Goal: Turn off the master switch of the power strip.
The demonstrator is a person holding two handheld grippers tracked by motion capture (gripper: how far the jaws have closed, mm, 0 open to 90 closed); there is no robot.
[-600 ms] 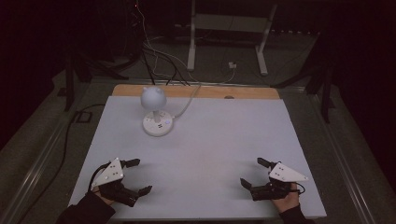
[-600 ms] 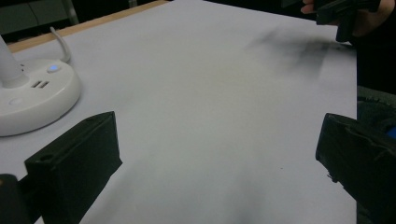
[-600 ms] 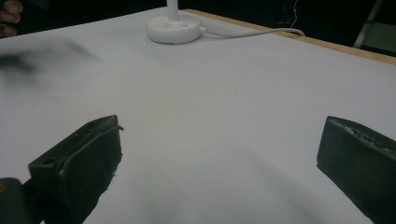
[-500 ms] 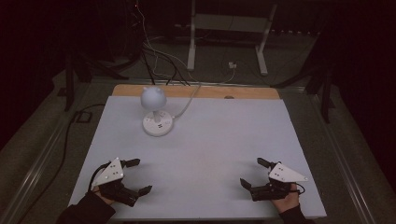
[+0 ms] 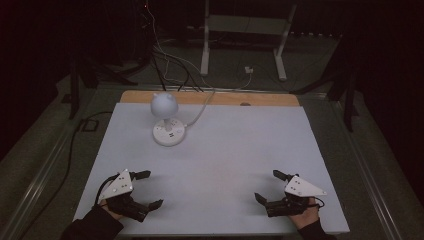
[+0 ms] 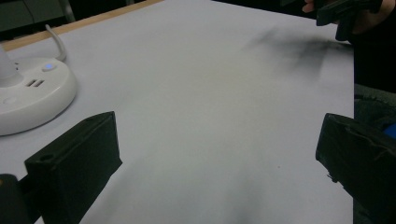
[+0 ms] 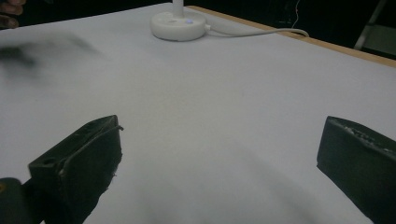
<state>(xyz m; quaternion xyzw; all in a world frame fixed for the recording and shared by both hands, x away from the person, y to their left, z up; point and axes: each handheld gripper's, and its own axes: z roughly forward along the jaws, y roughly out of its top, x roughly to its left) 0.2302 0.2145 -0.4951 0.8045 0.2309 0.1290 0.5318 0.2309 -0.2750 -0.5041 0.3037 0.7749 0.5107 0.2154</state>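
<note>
A white counter (image 5: 220, 165) lies under dim light, a bare wooden strip (image 5: 210, 98) showing along its far edge. Near the far left stands a small white desk lamp (image 5: 167, 120) with a round head on a short stem; its disc base carries sockets and a faintly lit button, and a white cable (image 5: 202, 107) runs from it off the far edge. At the near left corner the left gripper (image 5: 145, 190) is held low over the counter, its fingers (image 6: 77, 163) spread wide and released, grasping nothing. At the near right the right gripper (image 5: 267, 186) is likewise low, its fingers (image 7: 79, 161) parted and empty. The two grippers are well apart.
</note>
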